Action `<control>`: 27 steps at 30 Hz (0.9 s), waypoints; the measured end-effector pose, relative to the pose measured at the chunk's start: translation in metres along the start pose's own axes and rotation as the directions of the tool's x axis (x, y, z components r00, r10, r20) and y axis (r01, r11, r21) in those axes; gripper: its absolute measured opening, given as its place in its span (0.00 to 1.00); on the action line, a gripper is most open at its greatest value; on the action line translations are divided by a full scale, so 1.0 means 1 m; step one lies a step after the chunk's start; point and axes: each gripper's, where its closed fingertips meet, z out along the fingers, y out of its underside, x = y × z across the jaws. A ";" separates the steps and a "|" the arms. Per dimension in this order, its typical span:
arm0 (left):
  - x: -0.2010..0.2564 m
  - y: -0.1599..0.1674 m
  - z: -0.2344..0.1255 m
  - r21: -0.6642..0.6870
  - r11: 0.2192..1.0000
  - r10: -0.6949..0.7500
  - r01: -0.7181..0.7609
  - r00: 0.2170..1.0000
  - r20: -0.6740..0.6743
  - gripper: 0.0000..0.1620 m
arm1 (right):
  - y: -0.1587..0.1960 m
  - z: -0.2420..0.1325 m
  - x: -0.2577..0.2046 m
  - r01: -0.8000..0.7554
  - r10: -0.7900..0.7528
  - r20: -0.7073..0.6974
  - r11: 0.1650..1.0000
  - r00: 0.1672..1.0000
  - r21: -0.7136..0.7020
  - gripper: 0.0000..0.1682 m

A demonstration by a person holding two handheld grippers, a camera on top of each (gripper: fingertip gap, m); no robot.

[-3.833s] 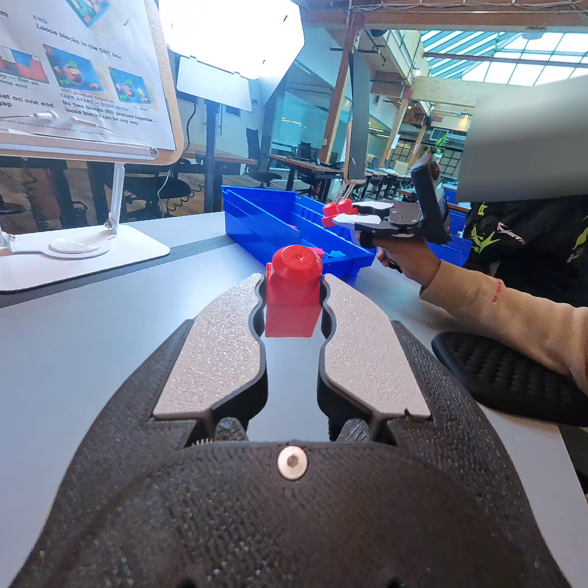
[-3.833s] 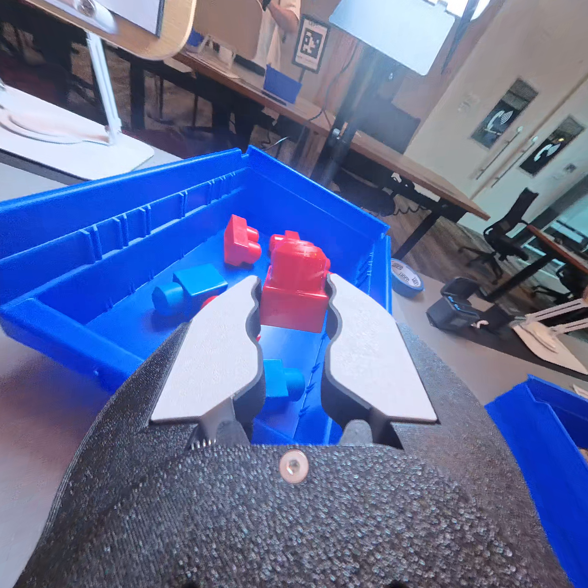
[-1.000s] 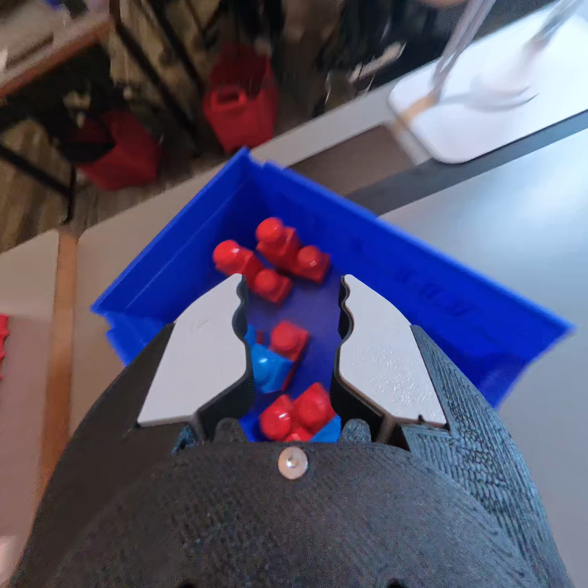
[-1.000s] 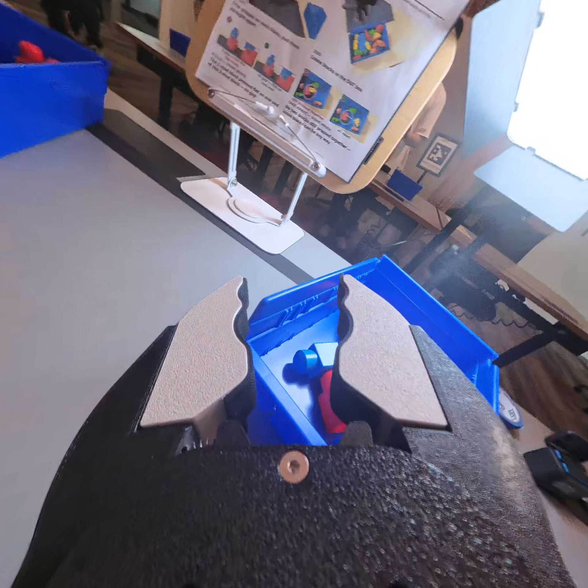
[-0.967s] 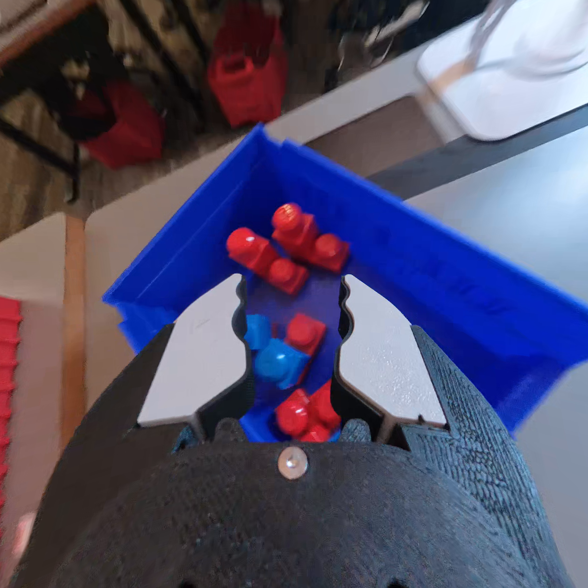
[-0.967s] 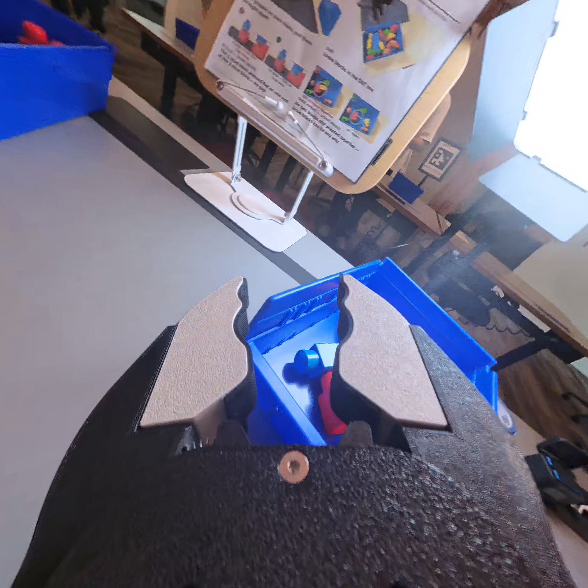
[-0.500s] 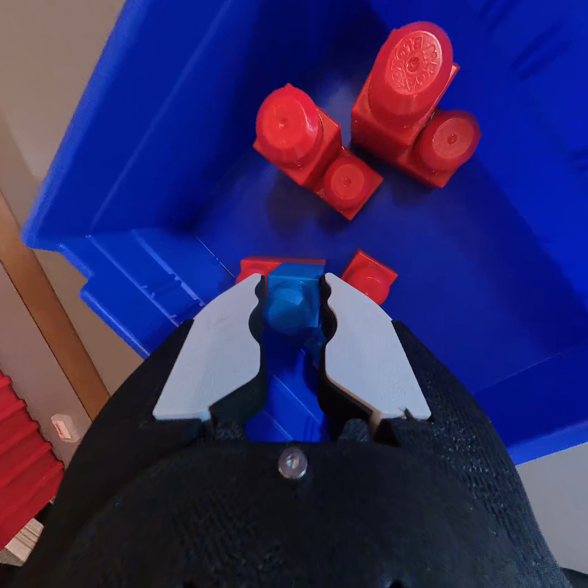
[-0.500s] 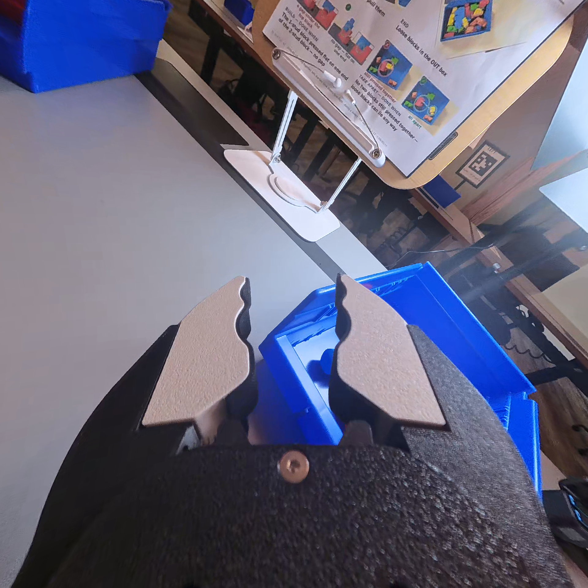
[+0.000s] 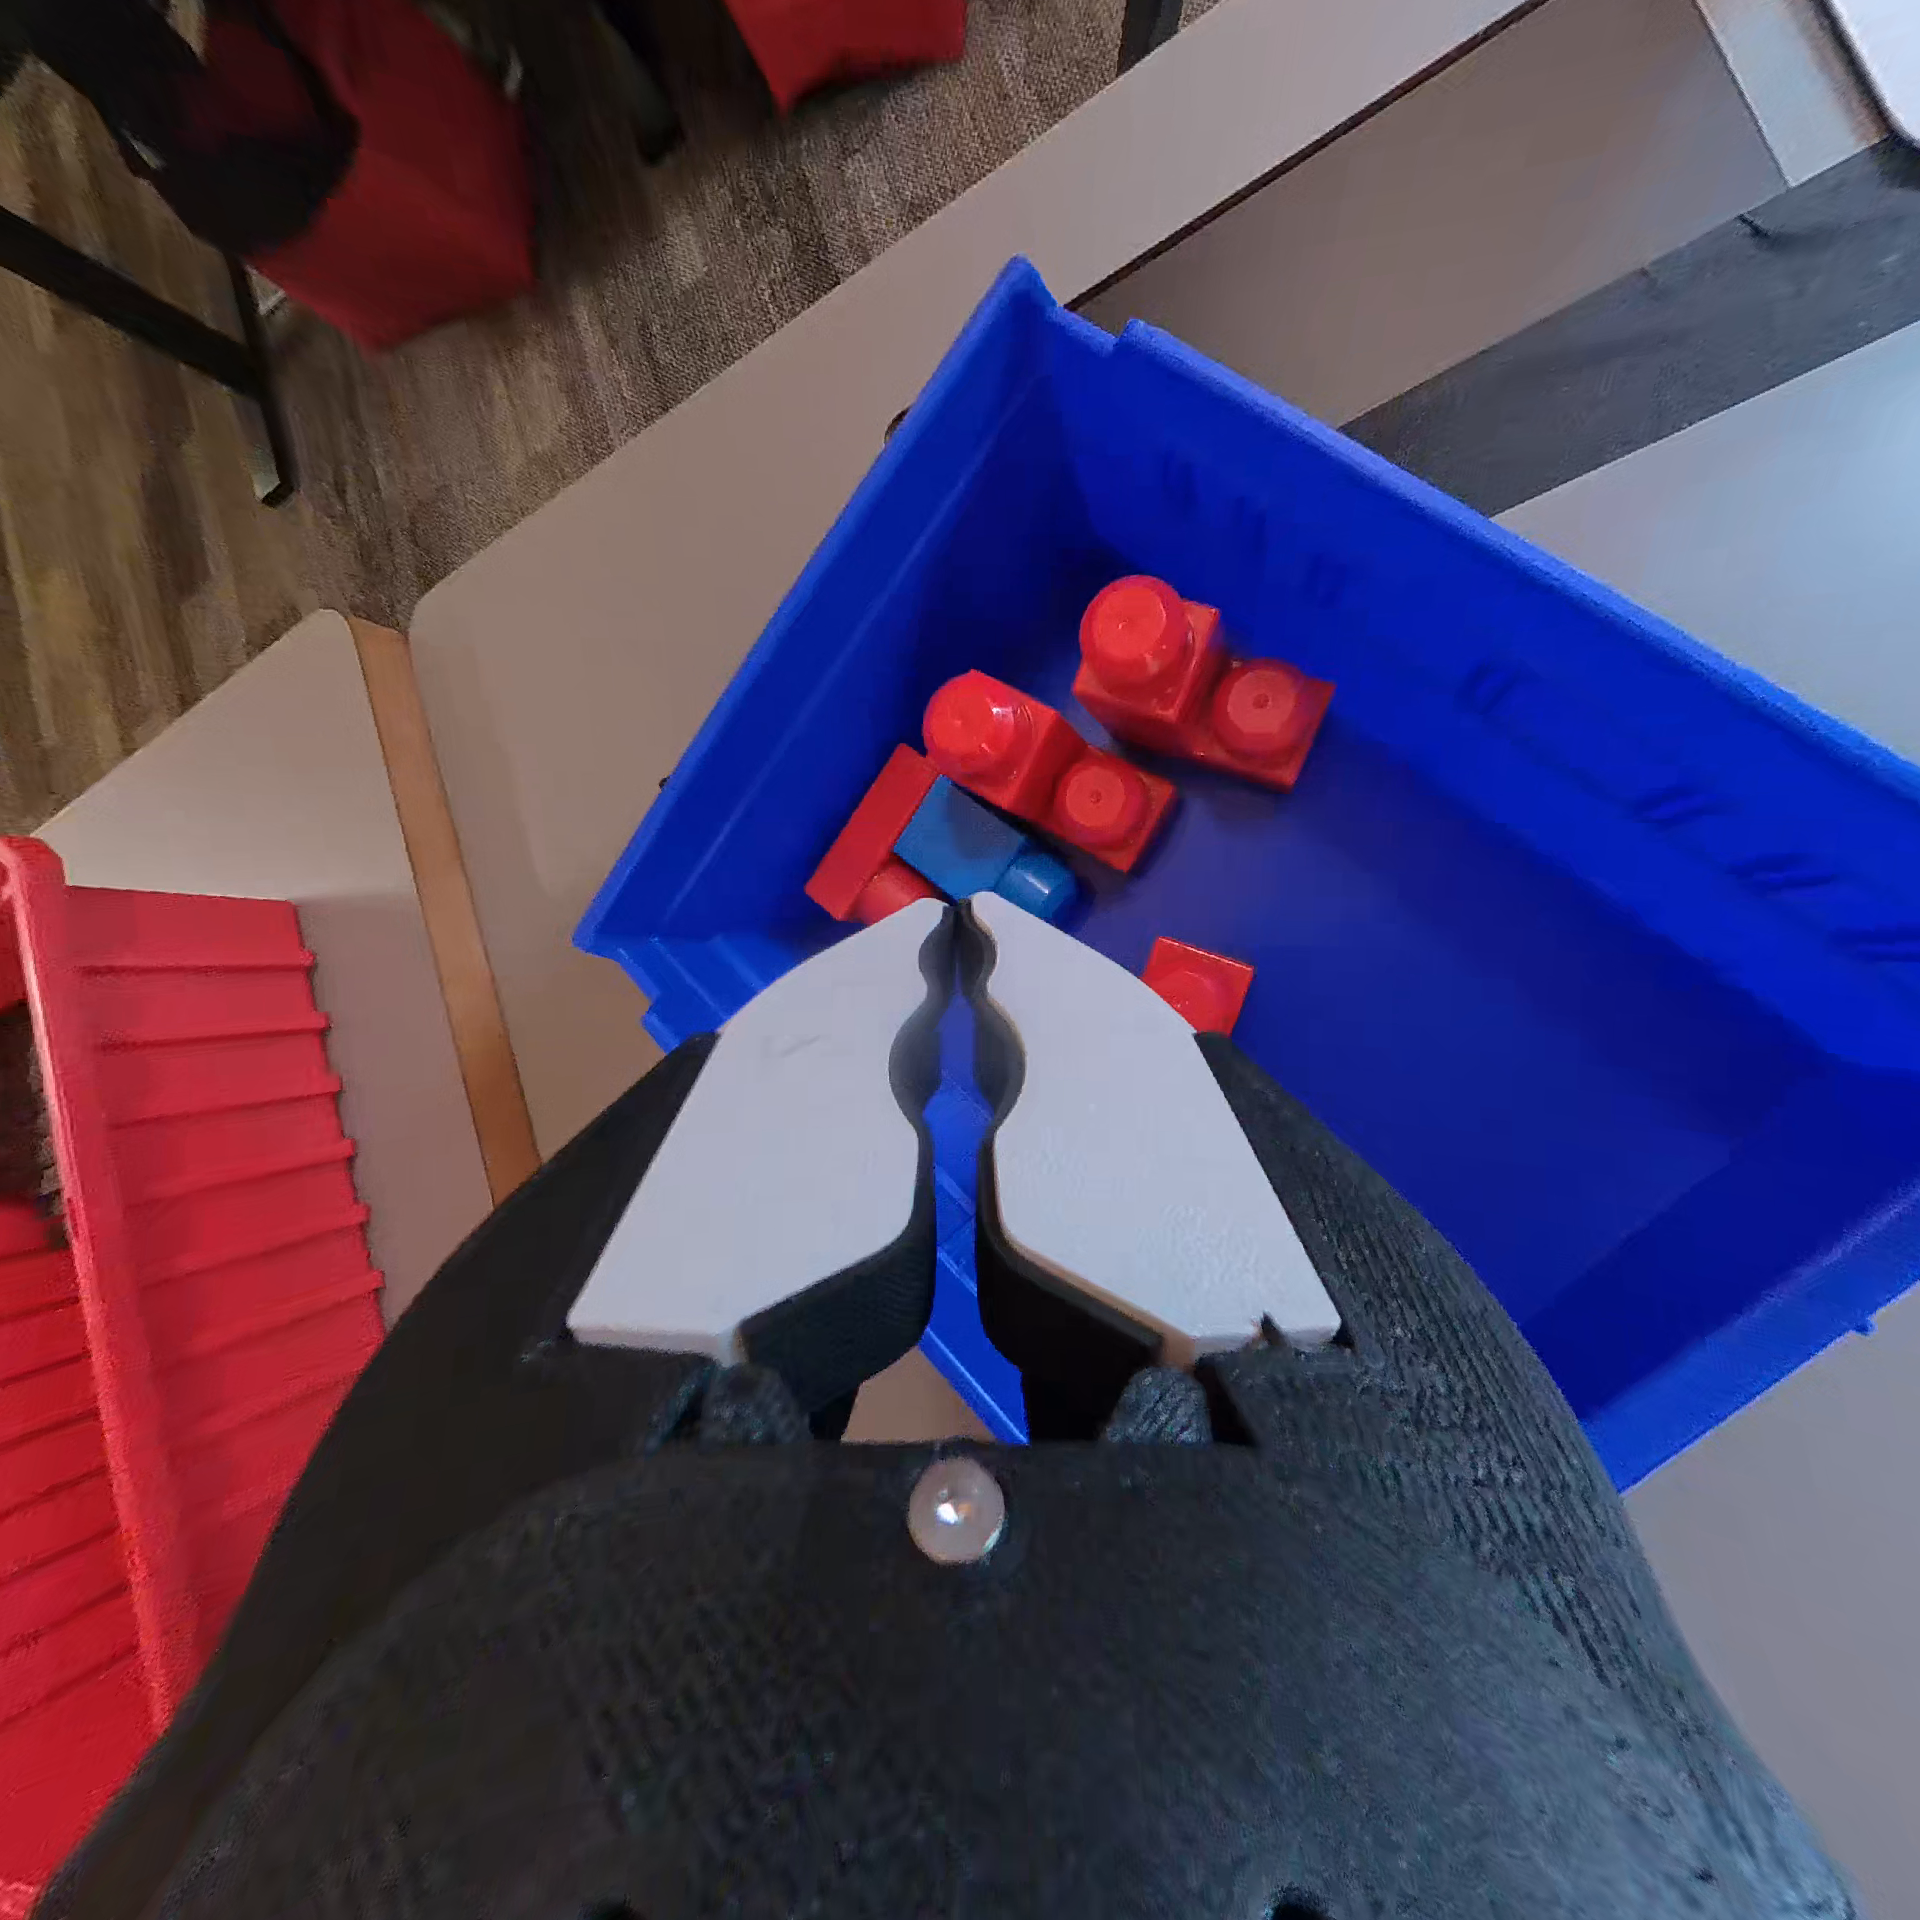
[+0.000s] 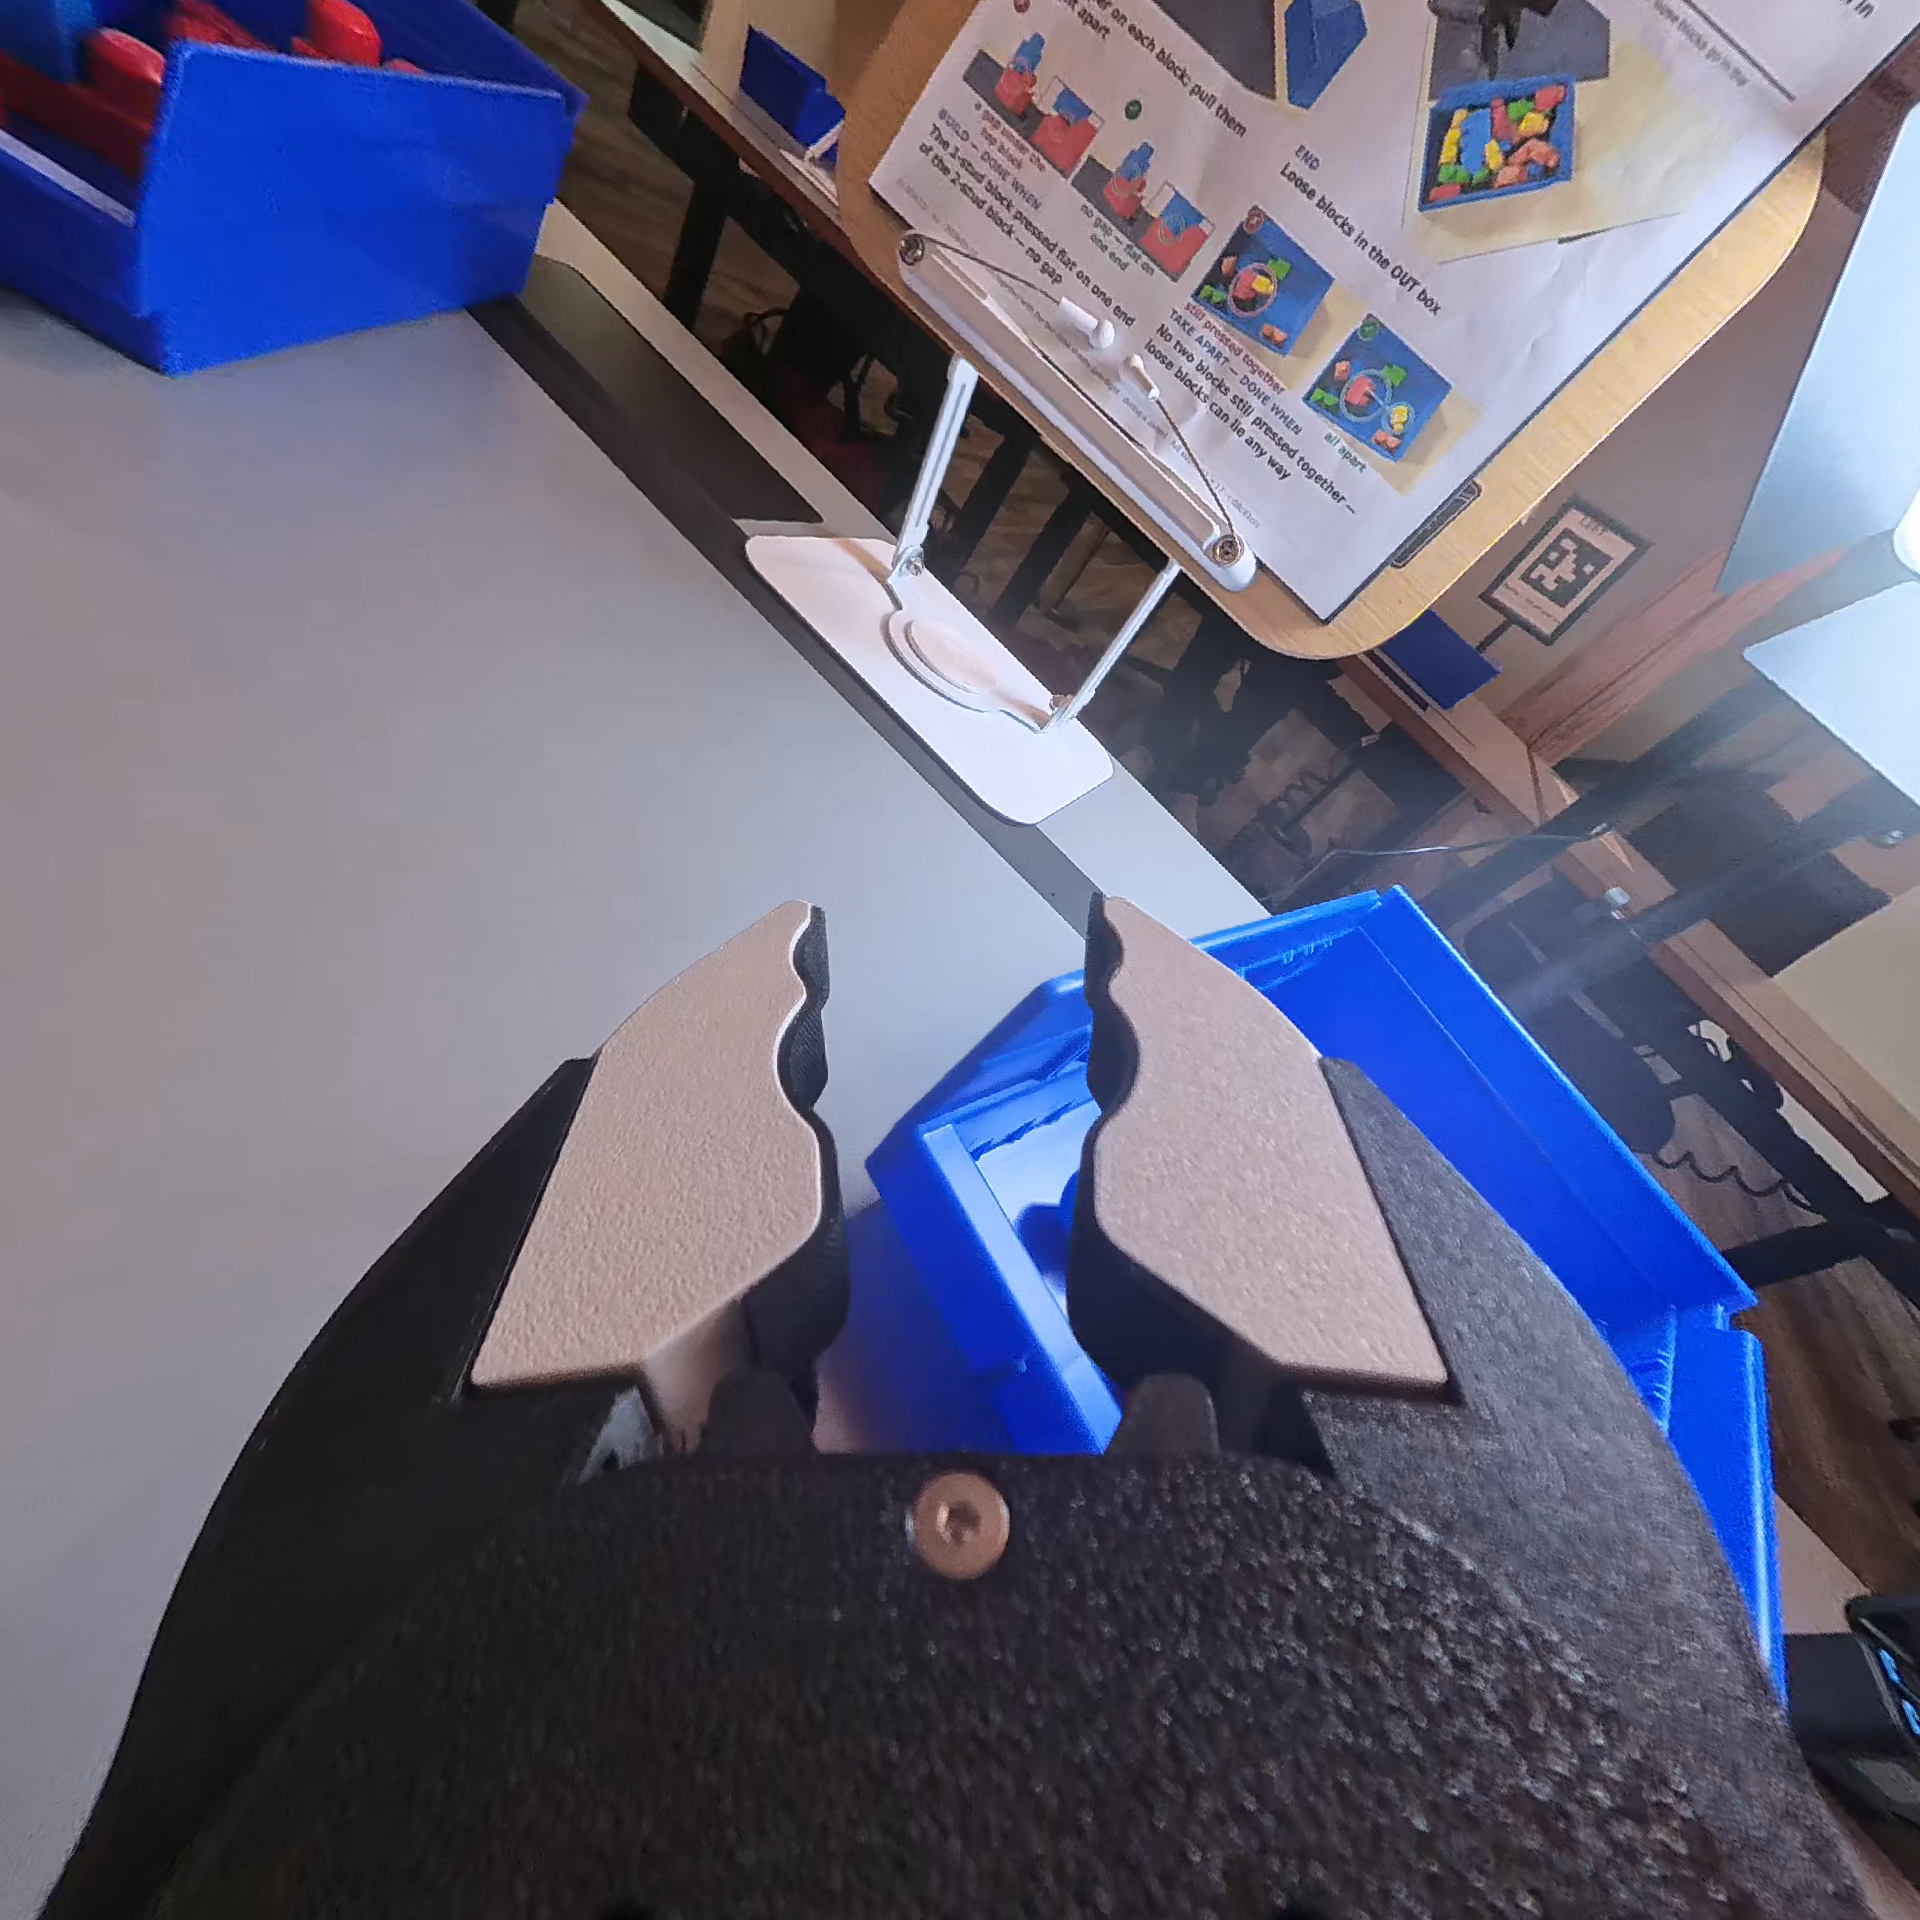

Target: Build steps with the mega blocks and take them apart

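Left gripper [image 9: 958, 914] fingers together, empty, above blue bin [image 9: 1558, 665]. Blue block [image 9: 971, 847] lies on its side, stud pointing right; red blocks [image 9: 1049, 764] adjacent. Right gripper [image 10: 948, 935] fingers apart, empty; its bin's [image 10: 1475, 1049] contents mostly hidden.

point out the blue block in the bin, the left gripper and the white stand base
blue block [image 9: 961, 844]: left wrist view, on its flat upper face.
left gripper [image 9: 958, 914]: left wrist view, between the closed fingertips.
white stand base [image 10: 831, 592]: right wrist view, on a bare corner of the plate.
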 end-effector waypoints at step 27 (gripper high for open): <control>0.051 0.103 0.034 -0.574 0.725 0.127 -0.380 0.893 -0.431 0.21 | 0.027 0.013 -0.015 -0.002 0.008 0.071 0.997 0.997 -0.082 0.28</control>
